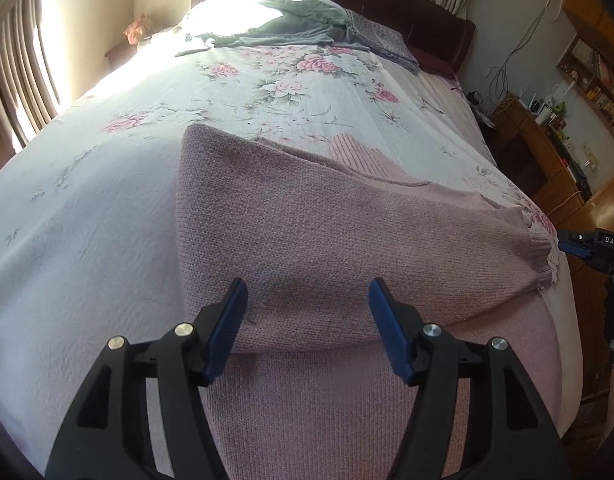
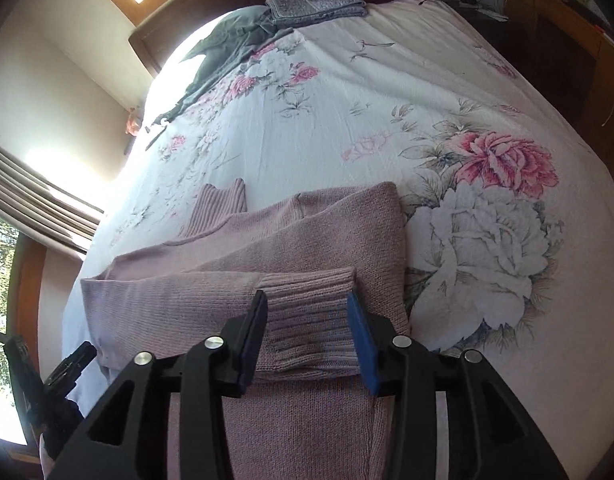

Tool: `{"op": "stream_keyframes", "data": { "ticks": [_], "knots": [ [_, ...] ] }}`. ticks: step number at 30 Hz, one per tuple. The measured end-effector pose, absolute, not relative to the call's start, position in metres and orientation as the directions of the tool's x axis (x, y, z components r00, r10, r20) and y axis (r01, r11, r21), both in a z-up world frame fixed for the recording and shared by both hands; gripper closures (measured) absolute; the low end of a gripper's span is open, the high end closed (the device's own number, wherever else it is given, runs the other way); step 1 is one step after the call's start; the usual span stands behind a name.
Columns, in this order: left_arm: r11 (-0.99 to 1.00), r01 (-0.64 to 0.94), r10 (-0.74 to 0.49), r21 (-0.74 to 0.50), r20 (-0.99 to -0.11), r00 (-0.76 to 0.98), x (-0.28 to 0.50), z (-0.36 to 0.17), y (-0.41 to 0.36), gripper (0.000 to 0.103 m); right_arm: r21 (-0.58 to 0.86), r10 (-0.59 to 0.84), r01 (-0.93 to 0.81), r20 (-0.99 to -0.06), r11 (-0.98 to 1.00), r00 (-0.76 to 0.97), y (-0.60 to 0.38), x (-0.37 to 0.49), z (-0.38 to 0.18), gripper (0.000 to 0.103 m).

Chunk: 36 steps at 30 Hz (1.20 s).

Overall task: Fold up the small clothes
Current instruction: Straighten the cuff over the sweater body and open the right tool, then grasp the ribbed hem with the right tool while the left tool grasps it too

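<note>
On the floral bedspread [image 1: 107,208], mauve knit sweater [image 1: 307,220] lay partly folded, left claw [image 1: 307,300] spread above its folded body, right claw [image 2: 307,312] spread either side of a ribbed cuff [image 2: 311,316], grey garment [image 2: 227,36] near the headboard [image 1: 407,12].

Soft pink knitted wool for the sweater [image 1: 307,220], a bit fuzzy, with bumpy ribbed cloth at the cuff [image 2: 307,320]. Thin, crinkly cotton-like cloth on the bedspread [image 1: 107,200], printed with flowers. Matt black plastic on the left gripper [image 1: 307,320] and right gripper [image 2: 307,332], with smooth blue pads [image 1: 387,332] and shiny metal pins. Dark polished wood for the headboard [image 1: 387,4].
</note>
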<state>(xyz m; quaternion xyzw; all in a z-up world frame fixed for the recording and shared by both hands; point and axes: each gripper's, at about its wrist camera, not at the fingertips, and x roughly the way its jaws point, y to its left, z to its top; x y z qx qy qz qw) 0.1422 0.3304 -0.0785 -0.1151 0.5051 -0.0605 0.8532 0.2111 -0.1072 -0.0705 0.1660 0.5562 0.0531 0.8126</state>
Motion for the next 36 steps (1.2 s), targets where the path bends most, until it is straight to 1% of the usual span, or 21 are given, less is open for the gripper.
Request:
{"op": "stream_keyframes", "data": {
  "ticks": [2, 4, 6, 7, 8, 10, 13, 15, 16, 17, 18, 19, 20, 22, 24, 26, 28, 29, 33, 34, 36],
  "knots": [
    [0.967, -0.024, -0.214, -0.254, -0.858, 0.467, 0.146, -0.086, 0.33, 0.04, 0.301, 0.252, 0.109, -0.912, 0.947, 0.325, -0.107, 0.222, -0.085, 0.057],
    [0.966, -0.033, -0.214, -0.256, -0.867, 0.449, 0.149, -0.096, 0.329, 0.04, 0.332, 0.292, 0.111, -0.915, 0.937, 0.279, -0.106, 0.227, -0.102, 0.057],
    [0.965, -0.036, -0.216, -0.259, -0.87, 0.444, 0.149, -0.103, 0.329, 0.04, 0.333, 0.297, 0.1, -0.917, 0.938, 0.268, -0.102, 0.23, -0.108, 0.069],
    [0.966, -0.033, -0.216, -0.257, -0.868, 0.447, 0.149, -0.105, 0.329, 0.04, 0.327, 0.294, 0.078, -0.913, 0.942, 0.283, -0.098, 0.229, -0.105, 0.084],
    [0.966, -0.028, -0.218, -0.258, -0.866, 0.449, 0.149, -0.105, 0.329, 0.04, 0.339, 0.309, 0.048, -0.901, 0.94, 0.306, -0.094, 0.227, -0.099, 0.09],
    [0.963, -0.026, -0.227, -0.267, -0.863, 0.451, 0.149, -0.106, 0.331, 0.039, 0.396, 0.385, -0.047, -0.847, 0.917, 0.368, -0.083, 0.219, -0.079, 0.092],
    [0.96, -0.028, -0.238, -0.28, -0.86, 0.451, 0.149, -0.107, 0.333, 0.039, 0.453, 0.511, -0.238, -0.752, 0.859, 0.415, -0.065, 0.198, -0.046, 0.092],
    [0.96, -0.025, -0.236, -0.277, -0.86, 0.453, 0.149, -0.107, 0.333, 0.039, 0.434, 0.53, -0.306, -0.735, 0.847, 0.423, -0.06, 0.188, -0.036, 0.092],
    [0.961, -0.025, -0.235, -0.276, -0.86, 0.454, 0.15, -0.108, 0.332, 0.039, 0.408, 0.504, -0.301, -0.752, 0.862, 0.424, -0.059, 0.188, -0.037, 0.092],
    [0.961, -0.026, -0.234, -0.275, -0.859, 0.455, 0.15, -0.108, 0.332, 0.039, 0.368, 0.449, -0.261, -0.786, 0.892, 0.425, -0.063, 0.192, -0.042, 0.092],
    [0.961, -0.027, -0.233, -0.275, -0.86, 0.455, 0.15, -0.109, 0.332, 0.038, 0.325, 0.38, -0.198, -0.824, 0.925, 0.421, -0.07, 0.198, -0.051, 0.092],
    [0.961, -0.029, -0.232, -0.274, -0.86, 0.454, 0.15, -0.109, 0.331, 0.038, 0.291, 0.312, -0.115, -0.858, 0.95, 0.408, -0.08, 0.206, -0.062, 0.09],
    [0.962, -0.03, -0.229, -0.272, -0.861, 0.454, 0.15, -0.109, 0.331, 0.038, 0.265, 0.254, -0.025, -0.889, 0.964, 0.381, -0.093, 0.213, -0.076, 0.084],
    [0.964, -0.029, -0.225, -0.265, -0.864, 0.45, 0.149, -0.107, 0.33, 0.038, 0.223, 0.178, 0.102, -0.924, 0.969, 0.337, -0.116, 0.218, -0.097, 0.083],
    [0.967, -0.03, -0.214, -0.254, -0.867, 0.449, 0.144, -0.102, 0.33, 0.038, 0.284, 0.228, 0.106, -0.903, 0.953, 0.364, -0.123, 0.209, -0.097, 0.083],
    [0.967, -0.019, -0.217, -0.255, -0.857, 0.467, 0.136, -0.094, 0.329, 0.038, 0.313, 0.269, 0.047, -0.875, 0.948, 0.402, -0.115, 0.197, -0.086, 0.083],
    [0.966, -0.012, -0.223, -0.259, -0.855, 0.468, 0.133, -0.091, 0.326, 0.037, 0.27, 0.249, -0.009, -0.872, 0.963, 0.421, -0.102, 0.189, -0.078, 0.081],
    [0.967, -0.009, -0.222, -0.254, -0.86, 0.46, 0.133, -0.094, 0.324, 0.037, 0.258, 0.245, -0.025, -0.877, 0.966, 0.413, -0.096, 0.188, -0.079, 0.078],
    [0.976, -0.003, -0.198, -0.22, -0.885, 0.422, 0.136, -0.112, 0.317, 0.036, 0.188, 0.179, 0.006, -0.943, 0.982, 0.28, -0.087, 0.194, -0.117, 0.078],
    [0.977, 0.001, -0.195, -0.215, -0.884, 0.425, 0.135, -0.111, 0.317, 0.036, 0.2, 0.188, 0.015, -0.941, 0.98, 0.28, -0.089, 0.191, -0.121, 0.078],
    [0.977, -0.006, -0.191, -0.214, -0.885, 0.424, 0.128, -0.104, 0.318, 0.037, 0.238, 0.221, 0.014, -0.921, 0.971, 0.32, -0.093, 0.181, -0.111, 0.077]
  ]
}}
